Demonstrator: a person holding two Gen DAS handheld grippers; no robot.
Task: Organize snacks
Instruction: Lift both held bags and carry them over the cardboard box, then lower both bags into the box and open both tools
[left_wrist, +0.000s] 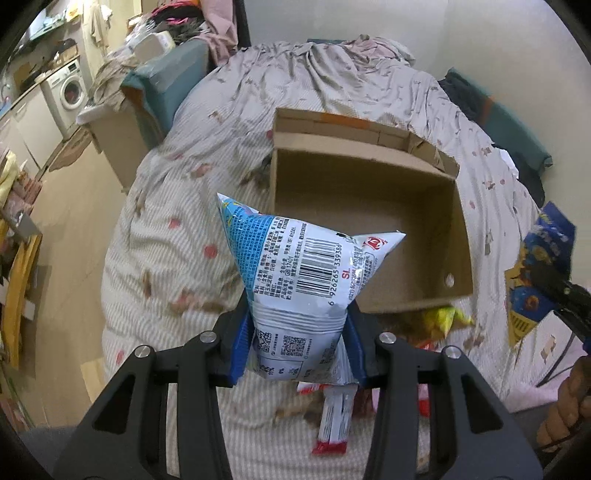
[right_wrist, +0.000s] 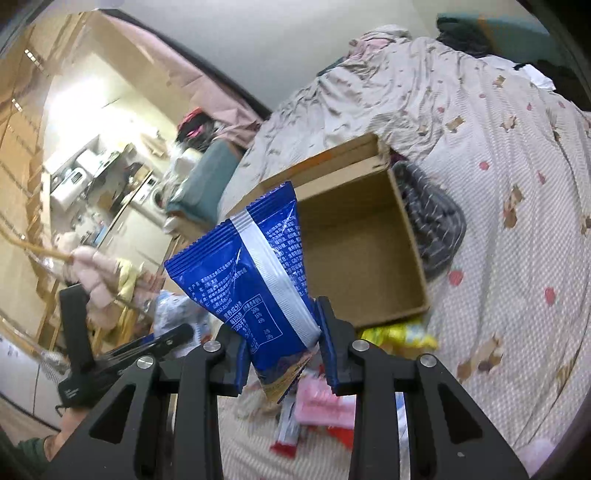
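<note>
My left gripper (left_wrist: 297, 343) is shut on a white and light-blue snack bag (left_wrist: 306, 273) with a barcode, held above the bed just in front of an open, empty cardboard box (left_wrist: 369, 221). My right gripper (right_wrist: 282, 345) is shut on a dark blue snack bag (right_wrist: 251, 273) with a silver seam, held in front of the same box (right_wrist: 354, 251). The right gripper and its blue bag also show at the right edge of the left wrist view (left_wrist: 539, 273). The left gripper shows at the lower left of the right wrist view (right_wrist: 147, 343).
Loose snacks lie on the bedspread near the box's front edge: a yellow packet (left_wrist: 443, 317) (right_wrist: 399, 334), red and white sticks (left_wrist: 332, 421) (right_wrist: 288, 432), a pink packet (right_wrist: 325, 402). A dark knitted item (right_wrist: 432, 221) lies beside the box. Cluttered room furniture (left_wrist: 66, 88) is to the left.
</note>
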